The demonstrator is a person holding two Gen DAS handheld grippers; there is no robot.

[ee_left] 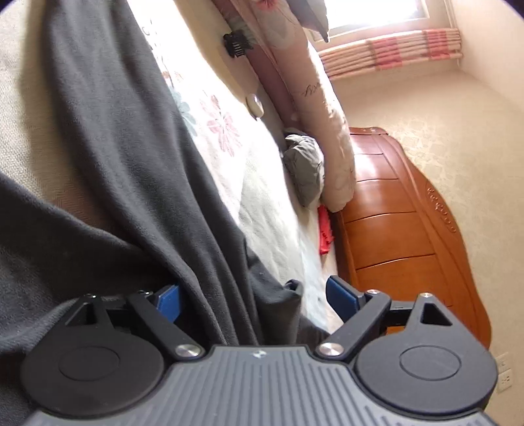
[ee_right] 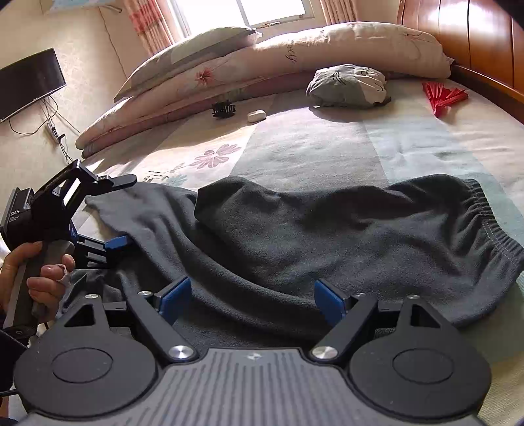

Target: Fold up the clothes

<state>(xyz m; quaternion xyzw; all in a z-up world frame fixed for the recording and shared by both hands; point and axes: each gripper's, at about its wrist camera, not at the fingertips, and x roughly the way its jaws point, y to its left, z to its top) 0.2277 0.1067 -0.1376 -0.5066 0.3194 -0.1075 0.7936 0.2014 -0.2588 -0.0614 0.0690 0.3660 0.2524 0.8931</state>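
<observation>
Faintly, "DAS" on left gripper body

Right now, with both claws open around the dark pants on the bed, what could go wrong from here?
1. The left claw straddles bunched fabric at the leg end; closing may pinch several layers of the dark pants.
2. The folded-over leg is wrinkled, so creases may get folded in.
3. The right claw sits low on the cloth and could also catch the bedsheet.

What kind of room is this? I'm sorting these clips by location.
A bedroom, most likely in a home: dark grey trousers lie on a bed with a floral sheet, stacked pillows and a wooden headboard. A wall-mounted screen hangs beside a curtained window.
</observation>
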